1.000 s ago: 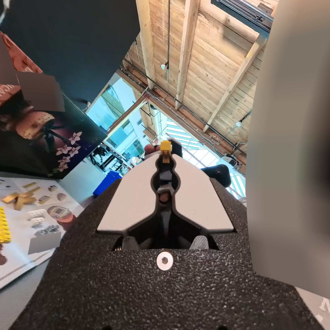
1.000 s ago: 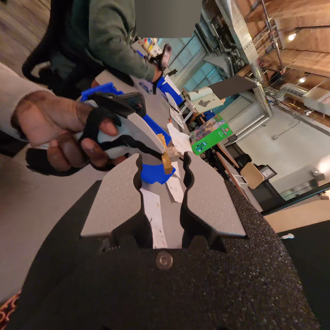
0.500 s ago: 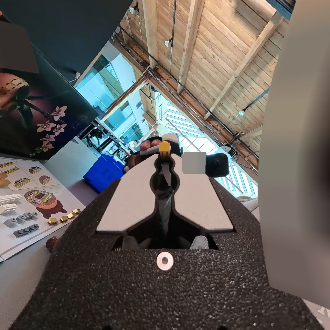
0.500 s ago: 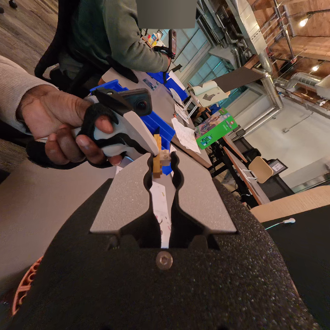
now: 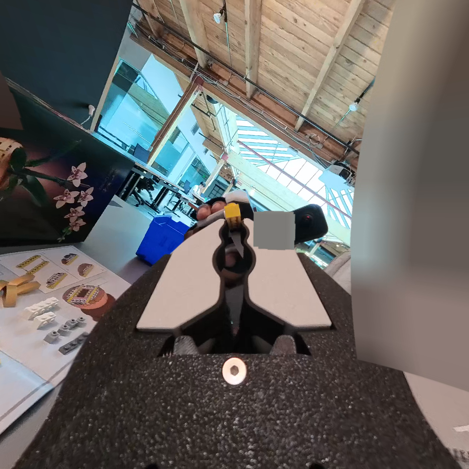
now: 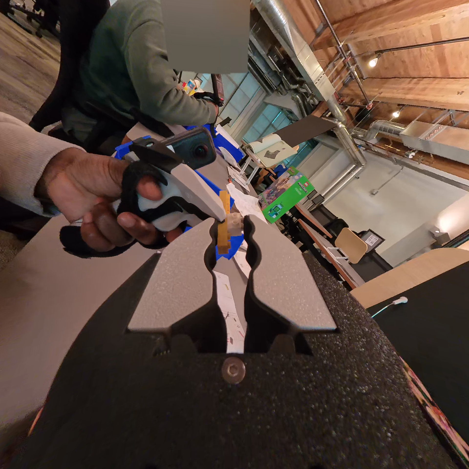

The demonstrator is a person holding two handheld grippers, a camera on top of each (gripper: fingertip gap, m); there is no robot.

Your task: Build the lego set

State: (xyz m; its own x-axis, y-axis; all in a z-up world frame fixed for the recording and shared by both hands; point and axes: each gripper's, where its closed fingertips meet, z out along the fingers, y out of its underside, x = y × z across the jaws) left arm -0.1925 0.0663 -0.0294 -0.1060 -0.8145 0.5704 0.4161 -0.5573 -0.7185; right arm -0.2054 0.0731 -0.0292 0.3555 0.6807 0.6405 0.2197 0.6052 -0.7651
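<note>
The left gripper (image 5: 233,223) is raised off the table and tilted up toward the timber ceiling, its jaws closed down to a thin slit and pinching a yellow lego strip (image 5: 232,214) at the very tips; in the left wrist view only the strip's end shows, at about 12 o'clock from the jaw gap. The right wrist view shows the same strip side-on (image 6: 224,222) as a long golden-yellow bar standing roughly upright, with a small pale grey brick (image 6: 234,220) stuck on its side at about 3 o'clock. The right gripper (image 6: 228,223) faces it with its jaws parted by a moderate gap, the strip and brick sitting right between the fingertips; whether the pads actually touch either piece I cannot tell (the left finger looks to be against the strip, but the edge is hidden). A hand (image 6: 96,195) in a cream sleeve holds the left gripper's handle at about 9 o'clock in that view. Down on the table, at 8 o'clock in the left wrist view, lies the instruction booklet (image 5: 30,337) with loose white bricks (image 5: 42,308), grey pieces (image 5: 64,330) and tan pieces (image 5: 17,286) lying on it. A blue bin (image 5: 162,237) stands beyond it, and a dark flowered box (image 5: 50,182) at 10 o'clock.
</note>
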